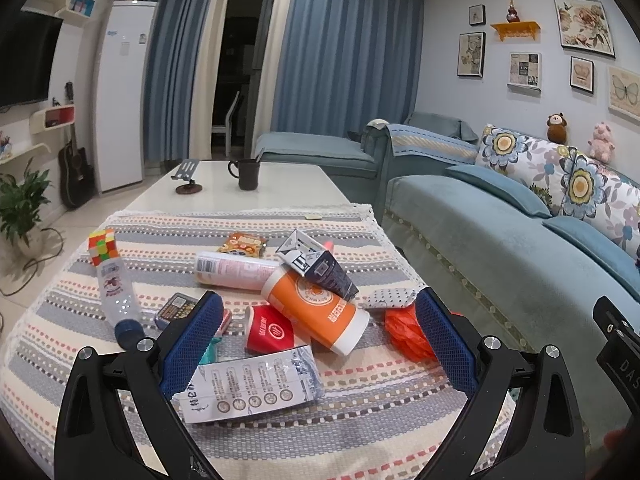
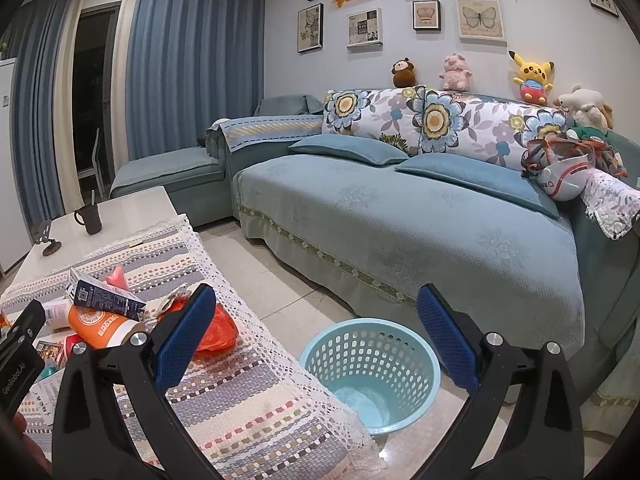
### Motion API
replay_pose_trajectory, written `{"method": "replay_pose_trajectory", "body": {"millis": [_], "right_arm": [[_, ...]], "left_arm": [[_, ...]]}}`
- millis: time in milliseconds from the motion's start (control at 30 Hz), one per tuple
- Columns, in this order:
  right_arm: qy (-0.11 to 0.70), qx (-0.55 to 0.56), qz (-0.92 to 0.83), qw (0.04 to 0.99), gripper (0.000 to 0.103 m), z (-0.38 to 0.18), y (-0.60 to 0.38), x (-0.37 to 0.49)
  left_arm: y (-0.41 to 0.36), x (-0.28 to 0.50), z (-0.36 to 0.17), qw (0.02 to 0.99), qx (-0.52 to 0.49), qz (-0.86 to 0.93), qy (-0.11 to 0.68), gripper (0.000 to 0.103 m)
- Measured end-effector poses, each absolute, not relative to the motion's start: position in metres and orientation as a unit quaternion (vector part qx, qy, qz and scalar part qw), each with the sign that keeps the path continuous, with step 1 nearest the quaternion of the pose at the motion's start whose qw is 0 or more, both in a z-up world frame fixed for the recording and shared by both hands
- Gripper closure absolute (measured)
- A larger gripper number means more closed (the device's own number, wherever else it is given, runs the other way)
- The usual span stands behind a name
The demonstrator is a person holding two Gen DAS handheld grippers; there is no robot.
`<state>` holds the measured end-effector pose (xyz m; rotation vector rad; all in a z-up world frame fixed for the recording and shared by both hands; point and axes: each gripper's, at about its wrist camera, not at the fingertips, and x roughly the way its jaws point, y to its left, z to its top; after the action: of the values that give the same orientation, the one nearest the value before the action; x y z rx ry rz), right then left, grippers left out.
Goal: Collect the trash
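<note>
Sitting in a loose pile on the striped cloth [image 1: 340, 412] of the bench [image 1: 280, 188], the trash is all still up there: an orange cup [image 1: 316, 312] on its side with a dark carton [image 1: 320, 266] leaning on it, a pink-white can [image 1: 234, 270] behind, a red paper cup [image 1: 270, 330], a flat printed wrapper [image 1: 252, 388] nearest the camera, and a crumpled orange-red bag [image 1: 404, 330] off to the right. A clear bottle [image 1: 116, 292] with a blue cap lies to the left, puzzle cube [image 1: 103, 246] just behind it.

Left claw [image 1: 318, 340] hangs low over the near edge of the pile, fingers spread wide and gripping nothing, pointing down the bench toward a dark mug [image 1: 247, 174].

Right claw [image 2: 316, 336] is off the bench's right side, also spread wide and empty, aimed toward the floor where a light blue basket [image 2: 320, 354] stands beside the cloth's lace edge. Blue sofa [image 2: 400, 216] sits behind it.
</note>
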<state>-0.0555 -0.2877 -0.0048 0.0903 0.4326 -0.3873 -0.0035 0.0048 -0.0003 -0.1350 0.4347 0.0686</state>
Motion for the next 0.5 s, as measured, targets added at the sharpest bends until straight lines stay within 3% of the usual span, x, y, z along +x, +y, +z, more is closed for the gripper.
{"method": "replay_pose_trajectory", "body": {"millis": [500], "right_arm": [[0.214, 0.042, -0.183, 0.959, 0.008, -0.0032, -0.2849, -0.0536]], "left_arm": [[0.0038, -0.0054, -0.0018, 0.974, -0.065, 0.032, 0.213, 0.009]]}}
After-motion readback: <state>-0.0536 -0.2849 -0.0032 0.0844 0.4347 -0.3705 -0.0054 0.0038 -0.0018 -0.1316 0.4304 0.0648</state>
